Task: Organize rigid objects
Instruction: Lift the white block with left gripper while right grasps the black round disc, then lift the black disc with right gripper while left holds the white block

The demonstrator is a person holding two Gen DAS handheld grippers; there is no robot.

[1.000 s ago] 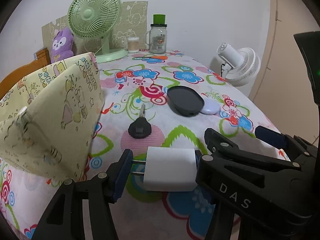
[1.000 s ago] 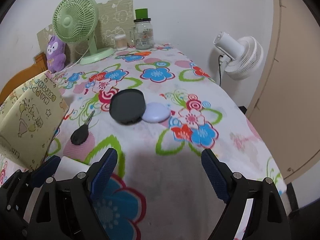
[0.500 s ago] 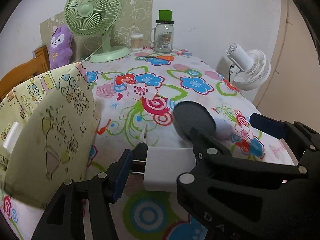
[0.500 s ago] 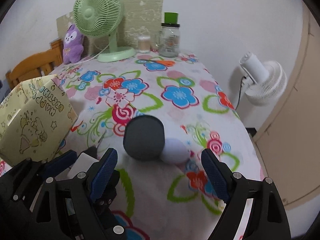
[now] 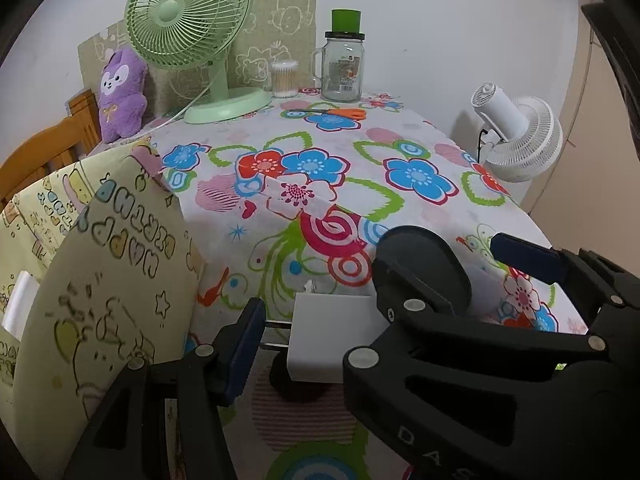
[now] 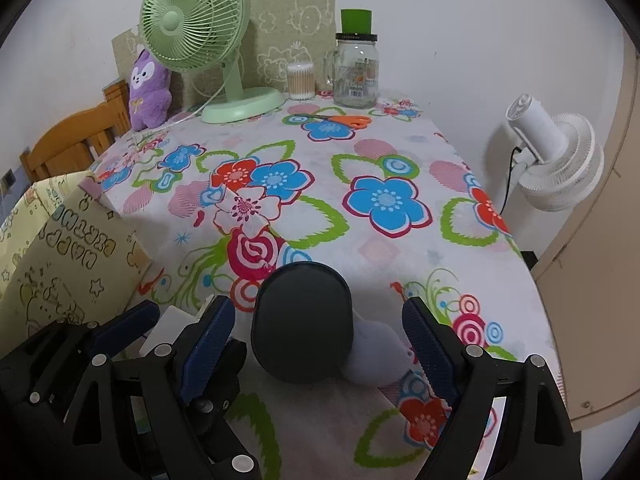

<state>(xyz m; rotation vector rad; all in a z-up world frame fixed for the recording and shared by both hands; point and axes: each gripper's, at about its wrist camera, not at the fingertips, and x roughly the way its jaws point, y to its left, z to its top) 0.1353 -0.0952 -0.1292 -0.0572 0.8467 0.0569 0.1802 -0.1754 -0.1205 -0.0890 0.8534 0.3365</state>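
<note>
1. We see two handheld grippers, both low in the frame over a table under a flowered tablecloth (image 6: 384,248).
2. The left gripper (image 5: 316,338) is clamped on one white charger block (image 5: 334,340), low in the centre of the left wrist view. The block's two metal prongs point left at the blue pad; the other finger is hidden behind the right tool.
3. The right gripper (image 6: 316,344) stands wide apart, its two blue pads (image 6: 208,344) on either side of two things and touching neither.
4. One dark round disc (image 6: 302,324) lies between those pads, bottom centre of the right wrist view.
5. One pale lilac round case (image 6: 376,354) lies just right of the disc, partly tucked under its edge.
6. One dark object (image 5: 298,390) sits on the cloth beneath the charger; we cannot tell what it is.
7. One yellow patterned gift bag (image 5: 104,280) stands at the left edge of both views.
8. We count two fans: one green desk fan (image 6: 200,28) at the upper left on the table, and one white fan (image 6: 560,160) off the table at the right.
9. At the far end, top centre, stand one glass jar with a green lid (image 6: 356,64), one tub of cotton swabs (image 6: 301,82), and one pair of orange-handled scissors (image 6: 340,121) lying flat.
10. One purple plush toy (image 6: 149,88) and one wooden chair back (image 6: 76,140) sit at the upper left.
</note>
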